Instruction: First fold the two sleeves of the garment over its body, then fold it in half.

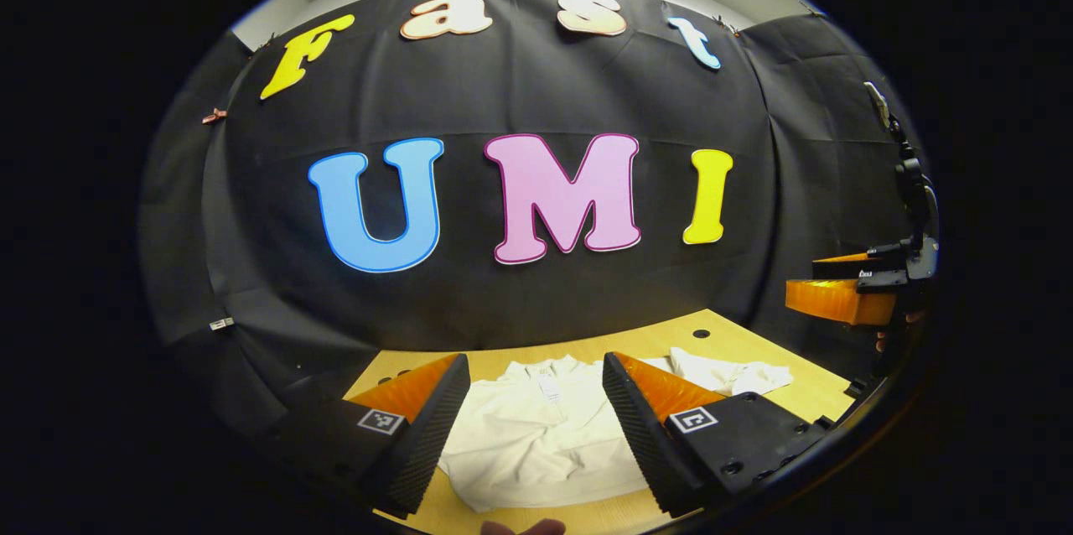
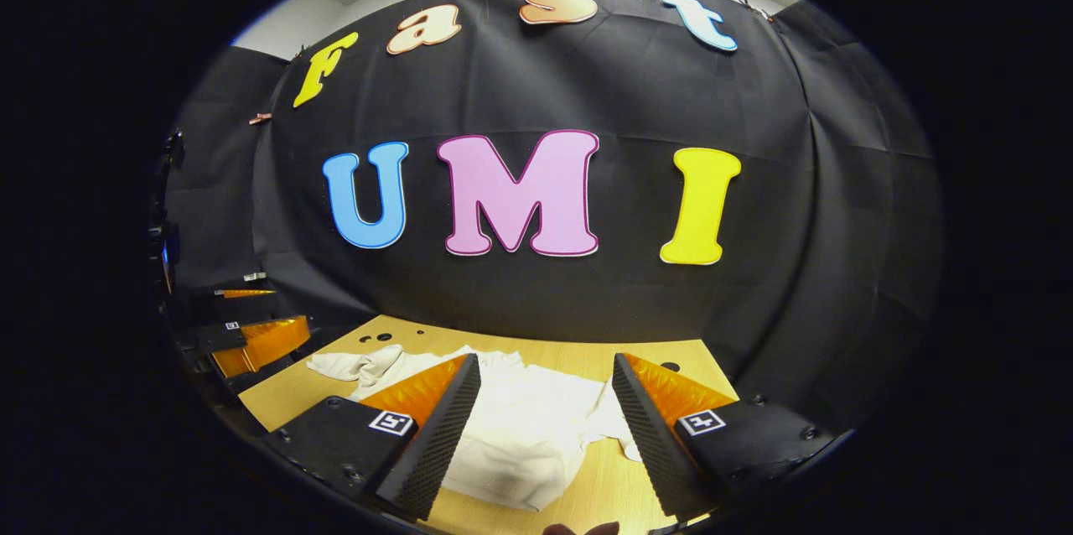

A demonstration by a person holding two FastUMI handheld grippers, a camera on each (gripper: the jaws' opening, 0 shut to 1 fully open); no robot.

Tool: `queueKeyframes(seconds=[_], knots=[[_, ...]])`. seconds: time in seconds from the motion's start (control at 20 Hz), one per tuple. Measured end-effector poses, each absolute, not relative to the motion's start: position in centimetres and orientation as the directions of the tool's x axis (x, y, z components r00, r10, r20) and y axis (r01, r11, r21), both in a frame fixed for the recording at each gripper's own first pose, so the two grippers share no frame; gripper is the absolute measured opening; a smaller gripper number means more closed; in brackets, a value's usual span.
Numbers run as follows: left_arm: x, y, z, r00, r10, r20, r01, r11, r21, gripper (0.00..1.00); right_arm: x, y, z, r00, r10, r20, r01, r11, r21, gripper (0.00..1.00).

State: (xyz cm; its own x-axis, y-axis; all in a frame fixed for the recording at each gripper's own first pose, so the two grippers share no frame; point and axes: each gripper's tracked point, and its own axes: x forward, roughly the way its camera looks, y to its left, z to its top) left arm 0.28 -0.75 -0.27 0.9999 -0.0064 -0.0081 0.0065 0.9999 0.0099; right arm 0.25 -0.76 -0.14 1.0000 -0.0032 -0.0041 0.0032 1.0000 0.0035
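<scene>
Below, a rumpled white garment [image 1: 536,426] lies across the pale wooden tabletop [image 1: 805,388] at the bottom centre of the left gripper view, framed by the left gripper [image 1: 536,409], its fingers spread and empty. Black cloth walls [image 2: 838,267] rise behind; the right gripper [image 2: 545,413], likewise released, hangs over the garment [image 2: 528,426].

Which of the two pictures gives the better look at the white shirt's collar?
The left gripper view: the white shirt lies between that gripper's open fingers with its collar facing the camera. In the right gripper view the shirt shows as a rumpled body with a sleeve spread to one side; I cannot make out the collar there.
</scene>
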Motion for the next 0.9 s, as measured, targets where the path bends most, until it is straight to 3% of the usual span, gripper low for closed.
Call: queueKeyframes(seconds=[0.5, 0.9], knots=[[1.8, -2.3, -0.8, 0.999, -0.001, -0.032, 0.002, 1.000, 0.014, 0.99, 1.5, -5.4, -1.2, 0.998, -0.051, -0.041, 0.054, 0.997, 0.057, 0.97], [4.2, -5.6, -3.0, 0.991, -0.024, -0.133, 0.011, 0.995, -0.102, 0.99, 3.6, -17.3, -9.4, 0.951, -0.187, -0.245, 0.218, 0.970, 0.109, 0.97]])
